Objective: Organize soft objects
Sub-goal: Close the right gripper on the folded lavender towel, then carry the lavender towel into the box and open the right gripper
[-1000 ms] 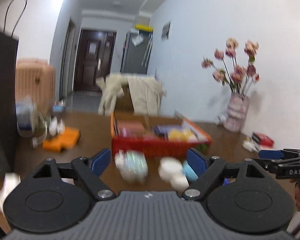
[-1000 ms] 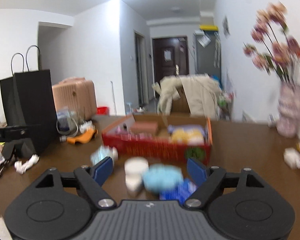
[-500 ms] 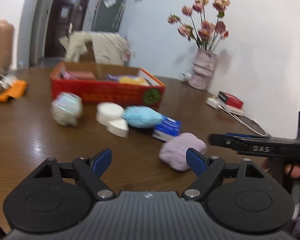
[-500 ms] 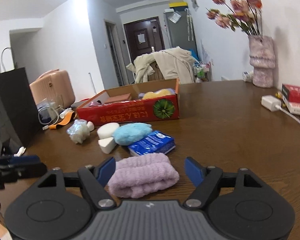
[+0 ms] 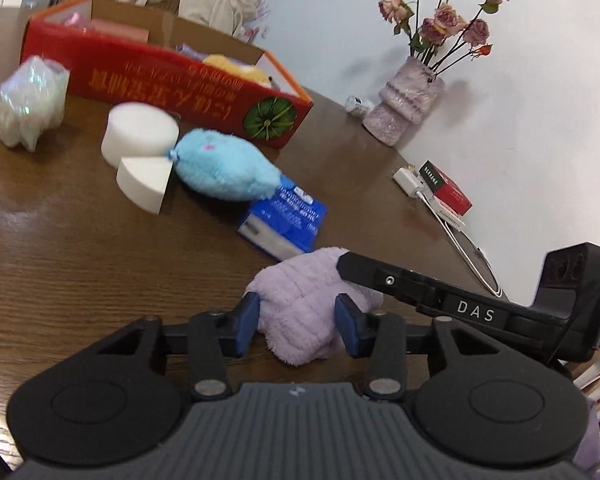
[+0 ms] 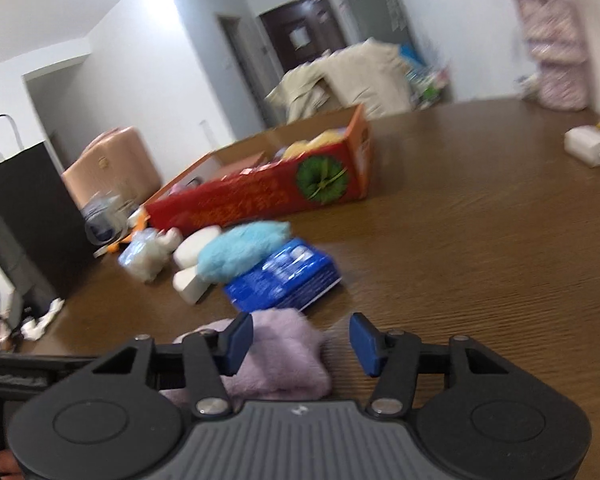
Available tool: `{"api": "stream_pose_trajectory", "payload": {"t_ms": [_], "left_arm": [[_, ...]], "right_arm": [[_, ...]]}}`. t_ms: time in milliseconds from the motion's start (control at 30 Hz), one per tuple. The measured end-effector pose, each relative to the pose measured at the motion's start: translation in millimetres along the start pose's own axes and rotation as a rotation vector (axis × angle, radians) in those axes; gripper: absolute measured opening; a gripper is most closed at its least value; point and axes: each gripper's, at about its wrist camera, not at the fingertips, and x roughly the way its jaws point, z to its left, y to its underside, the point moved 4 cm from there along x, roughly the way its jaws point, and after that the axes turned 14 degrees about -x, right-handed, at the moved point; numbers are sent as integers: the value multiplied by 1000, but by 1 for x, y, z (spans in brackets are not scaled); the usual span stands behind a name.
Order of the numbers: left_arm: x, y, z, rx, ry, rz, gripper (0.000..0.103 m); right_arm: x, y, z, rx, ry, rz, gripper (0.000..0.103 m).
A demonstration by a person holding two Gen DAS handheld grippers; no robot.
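A lilac plush cloth (image 5: 300,304) lies on the brown table near the front edge. My left gripper (image 5: 296,320) has closed its blue pads against both sides of it. My right gripper (image 6: 300,340) is open around the same cloth (image 6: 284,356) from the other side, right pad apart from it. A right finger (image 5: 420,284) crosses over the cloth in the left wrist view. Behind lie a blue tissue pack (image 5: 284,216), a light blue plush toy (image 5: 224,164), white sponges (image 5: 140,132) and a shiny wrapped bundle (image 5: 28,96).
An open red cardboard box (image 5: 172,76) holding soft items stands behind the pile. A vase of dried roses (image 5: 408,104), a white charger (image 5: 408,180) and a red booklet (image 5: 446,188) sit at the right. A black paper bag (image 6: 24,208) stands at the left.
Both grippers dropped low and came in onto the lilac cloth. The left jaws narrowed from wide open until they press on it. The right jaws narrowed a little but stay open.
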Motion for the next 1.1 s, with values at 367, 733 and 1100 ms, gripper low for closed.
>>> {"api": "stream_pose_trajectory", "payload": {"t_ms": [367,733,1100], "left_arm": [[-13,-16,-17,112,87,-6,26],[-29,-191,-31,241,133,-226,26],[62,-250,32,199,-42,-89,27]], "right_arm": [[-10,-15,5,24,-124,-15,17],[44,-169,16,-50,-87,-243,17],[183,-187,-1,-28,74,-47,18]]}}
